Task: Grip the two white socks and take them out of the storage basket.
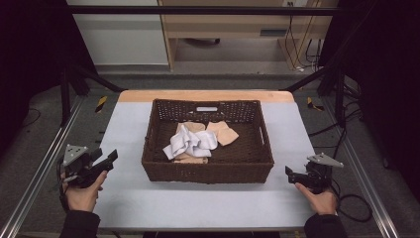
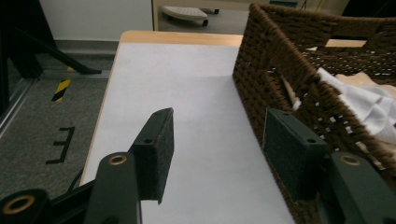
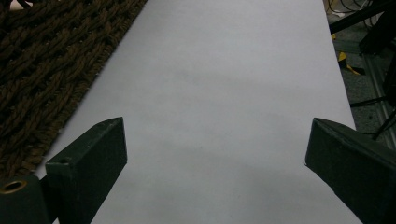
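Field notes, high view unless marked.

Basket [image 1: 208, 171]: 1, dark woven, rectangular, centre of frame, long axis running left-right across the pic. Sits on pale table cover [image 1: 198, 203].

Contents: white cloth [image 1: 190, 143], 1, crumpled, mid-basket, slightly left of centre. Tan cloths [image 1: 224, 133]: looks like 3 pcs, one upper right of the white, one behind it, one poking out below it; count not certain, they overlap.

Left gripper [image 1: 106, 159]: lower left of frame, outside the basket, near its left wall, jaws pointing right/up toward it. In left gripper view [image 2: 219, 154] jaws spread wide, nothing between them; basket wall [image 2: 280, 79] just by the right jaw, contact can't tell. White cloth [image 2: 369, 105] seen over the rim, right edge of frame.

Right gripper [image 1: 291, 173]: lower right of frame, beside basket's right front corner, apart from it. Right gripper view [image 3: 215, 158]: jaws spread wide, empty, bare cover between; basket weave [image 3: 42, 70] at upper left.

Key relation: cloths lie inward and up-frame from both grippers, over the basket rim. White cloth sits left of centre, so left gripper judged a bit nearer; tan pc at upper right about equal, maybe right gripper's. Either one must lift over the wall, then drop in.

Grippers: 2. Hands: 2, at bottom edge.
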A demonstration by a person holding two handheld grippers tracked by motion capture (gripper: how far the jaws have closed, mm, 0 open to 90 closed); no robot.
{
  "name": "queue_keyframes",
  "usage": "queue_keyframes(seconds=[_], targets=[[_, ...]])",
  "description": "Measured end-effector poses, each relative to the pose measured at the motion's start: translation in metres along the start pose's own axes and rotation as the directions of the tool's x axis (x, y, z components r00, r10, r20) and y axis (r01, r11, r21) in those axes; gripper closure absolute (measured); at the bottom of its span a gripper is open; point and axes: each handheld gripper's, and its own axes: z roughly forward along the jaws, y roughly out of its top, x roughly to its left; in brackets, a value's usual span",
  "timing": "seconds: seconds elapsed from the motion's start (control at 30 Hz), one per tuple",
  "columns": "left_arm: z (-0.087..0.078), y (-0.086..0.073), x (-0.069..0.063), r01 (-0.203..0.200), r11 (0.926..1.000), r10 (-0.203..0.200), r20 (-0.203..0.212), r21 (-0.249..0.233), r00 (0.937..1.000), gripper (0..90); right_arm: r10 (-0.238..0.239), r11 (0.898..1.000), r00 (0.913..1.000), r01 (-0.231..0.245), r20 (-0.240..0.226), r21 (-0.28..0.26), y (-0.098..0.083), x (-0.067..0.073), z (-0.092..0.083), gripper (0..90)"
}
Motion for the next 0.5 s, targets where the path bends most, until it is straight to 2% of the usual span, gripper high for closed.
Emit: queue_keyframes(seconds=[0.07,0.2,0.3,0.4,0.5], targets=[[0.000,0.007,-0.002,-0.004,1.0000,0.003,0.007,0.003,1.0000,43.4,-0.007,1.000,1.0000,0.007,0.006,0.004,0.000,0.001,0.001,6.1],[-0.002,0.017,-0.003,-0.006,0.9985,0.007,0.001,-0.054,1.0000,43.2,-0.013,1.000,0.9999,0.013,0.006,0.014,-0.001,0.002,0.002,6.5],[-0.004,0.022,-0.004,-0.005,0.9979,0.008,0.037,-0.065,0.9993,43.7,-0.022,1.000,0.9997,0.021,0.014,0.014,-0.001,0.003,0.001,6.9],[-0.005,0.025,-0.008,-0.029,0.9957,0.033,0.045,-0.088,0.9984,43.9,-0.018,1.000,0.9997,0.018,0.017,0.009,-0.001,0.002,0.001,6.9],[-0.003,0.031,-0.013,-0.035,0.9945,0.042,0.061,-0.099,0.9973,43.2,-0.019,1.000,0.9995,0.019,0.025,0.012,-0.001,0.001,0.001,6.9]])
